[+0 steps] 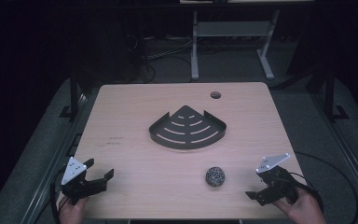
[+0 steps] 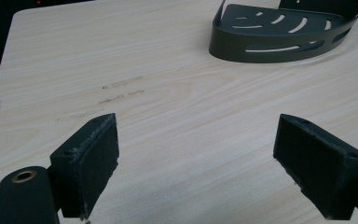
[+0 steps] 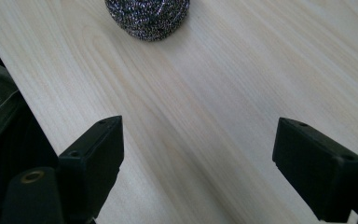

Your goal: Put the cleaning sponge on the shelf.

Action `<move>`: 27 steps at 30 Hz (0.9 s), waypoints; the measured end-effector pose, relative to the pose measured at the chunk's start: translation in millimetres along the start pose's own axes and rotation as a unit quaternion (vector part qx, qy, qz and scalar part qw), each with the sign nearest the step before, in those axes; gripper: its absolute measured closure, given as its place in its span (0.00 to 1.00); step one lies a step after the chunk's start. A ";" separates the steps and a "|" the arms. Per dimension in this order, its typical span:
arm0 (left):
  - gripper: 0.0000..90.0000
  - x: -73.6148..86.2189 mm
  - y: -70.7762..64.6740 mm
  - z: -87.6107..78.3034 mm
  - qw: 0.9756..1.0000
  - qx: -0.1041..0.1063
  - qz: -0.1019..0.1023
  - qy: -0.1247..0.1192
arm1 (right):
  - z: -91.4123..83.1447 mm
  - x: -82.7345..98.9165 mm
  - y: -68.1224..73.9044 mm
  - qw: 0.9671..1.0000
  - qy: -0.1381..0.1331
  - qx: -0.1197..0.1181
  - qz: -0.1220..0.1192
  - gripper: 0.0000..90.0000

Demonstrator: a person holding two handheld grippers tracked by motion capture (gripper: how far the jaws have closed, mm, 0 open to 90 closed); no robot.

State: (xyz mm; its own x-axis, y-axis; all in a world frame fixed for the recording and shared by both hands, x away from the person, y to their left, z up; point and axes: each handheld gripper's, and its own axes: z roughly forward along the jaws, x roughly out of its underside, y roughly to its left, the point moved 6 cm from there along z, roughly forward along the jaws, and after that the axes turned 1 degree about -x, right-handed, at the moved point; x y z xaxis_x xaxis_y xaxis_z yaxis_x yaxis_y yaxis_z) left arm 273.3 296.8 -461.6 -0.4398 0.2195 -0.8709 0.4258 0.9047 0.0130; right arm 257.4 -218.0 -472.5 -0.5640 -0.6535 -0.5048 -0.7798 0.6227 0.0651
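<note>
Steel-wool scrubber ball point(image 1: 215, 176) lying on the wooden table point(image 1: 135, 121), at nine o'clock of the right gripper point(image 1: 256, 196), six o'clock of the dark corner rack point(image 1: 188, 128). Likely handling light, springy, snagging rather than slipping; best pinching across its middle. Both right and left gripper point(image 1: 99, 171) gaping wide, holding nothing.

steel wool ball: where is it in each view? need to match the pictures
High view: the steel wool ball lies on the table, lower right of centre, nearer the right tongs than the dark corner rack.
Left gripper view: ball not in it; the rack sits top right.
Right gripper view: ball at the top edge, left of centre, ahead of the open jaws.
Shared landmark: the pale wood tabletop.
</note>
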 end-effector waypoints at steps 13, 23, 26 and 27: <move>0.15 -0.2 0.0 -0.4 1.000 0.000 0.001 0.001 | 3.6 -13.1 7.8 1.000 0.012 -0.002 -0.020 0.17; 0.15 -0.4 -0.1 -0.7 1.000 0.001 0.002 0.000 | 6.7 -24.5 14.4 0.999 0.016 -0.005 -0.037 0.17; 0.15 -0.3 -0.2 -0.2 1.000 0.001 0.002 0.001 | 6.5 -28.4 15.8 0.999 0.018 -0.005 -0.042 0.17; 0.15 -0.2 -0.1 -0.1 1.000 0.001 0.001 0.001 | 6.5 -28.4 15.8 0.999 0.018 -0.005 -0.042 0.17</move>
State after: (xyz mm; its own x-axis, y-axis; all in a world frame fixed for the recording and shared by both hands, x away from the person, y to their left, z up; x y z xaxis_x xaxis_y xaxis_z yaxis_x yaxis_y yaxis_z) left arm 273.2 296.7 -461.4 -0.4394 0.2224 -0.8703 0.4281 0.9036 0.0147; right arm 262.8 -186.8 -462.7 -0.5056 -0.7183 -0.4779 -0.8272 0.5611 0.0318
